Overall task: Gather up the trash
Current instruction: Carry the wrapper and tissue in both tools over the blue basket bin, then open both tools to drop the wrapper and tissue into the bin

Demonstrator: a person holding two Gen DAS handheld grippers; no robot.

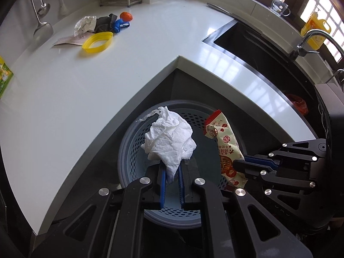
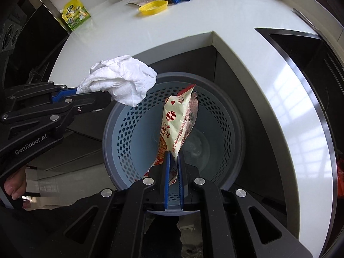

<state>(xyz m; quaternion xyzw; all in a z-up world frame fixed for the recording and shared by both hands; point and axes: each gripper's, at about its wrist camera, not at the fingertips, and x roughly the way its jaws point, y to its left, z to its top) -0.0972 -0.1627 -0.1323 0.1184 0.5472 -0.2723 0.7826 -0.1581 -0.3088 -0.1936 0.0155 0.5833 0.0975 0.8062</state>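
Hovering over round grey perforated plastic bin (image 2: 129,129): left gripper (image 1: 172,177) clamped crumpled white tissue (image 1: 169,137), right gripper (image 2: 173,161) clamped cream-red snack wrapper (image 2: 178,118). Risk: tissue near rim, could've landed outside.

Crumpled paper tissue (image 1: 169,137), glossy wrapper (image 2: 176,124), perforated plastic bin (image 2: 133,129)

The tissue (image 1: 169,137) is plain white, and the wrapper (image 2: 178,124) is cream with red symbols, hearts and a red end. The bin (image 2: 133,129) is pale blue with a grey rim and rows of small holes. At eleven o'clock on the white counter (image 1: 64,99) lie a yellow ring (image 1: 97,42) and an orange ball (image 1: 126,16).
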